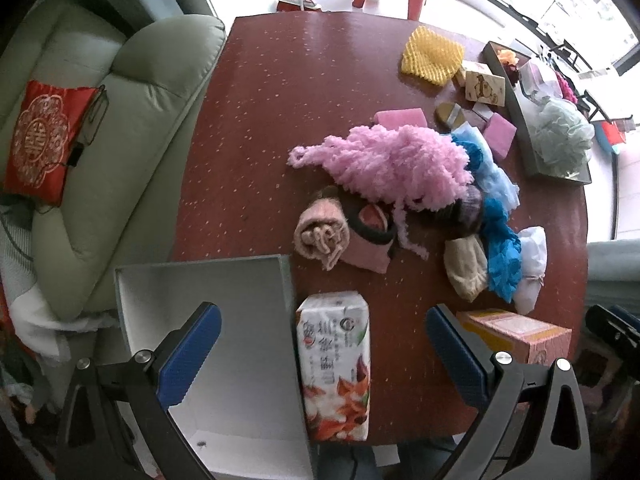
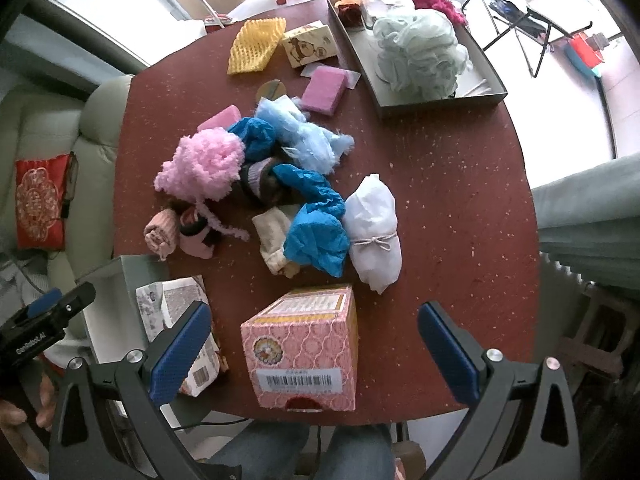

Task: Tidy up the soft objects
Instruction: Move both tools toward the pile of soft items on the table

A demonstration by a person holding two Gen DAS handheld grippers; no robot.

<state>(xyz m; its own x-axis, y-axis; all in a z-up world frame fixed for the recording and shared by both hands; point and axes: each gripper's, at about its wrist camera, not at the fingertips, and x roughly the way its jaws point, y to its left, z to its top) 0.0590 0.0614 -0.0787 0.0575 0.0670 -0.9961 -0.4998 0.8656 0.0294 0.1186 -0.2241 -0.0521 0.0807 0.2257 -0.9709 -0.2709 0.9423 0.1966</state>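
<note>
While both grippers hover spread and empty | one table (image 2: 460,208) | one white box (image 1: 200,320) under left gripper (image 1: 324,354) | one soft pile (image 2: 280,184) mid-table, beyond right gripper (image 2: 314,354) | two pink sponges (image 2: 324,90)
</note>
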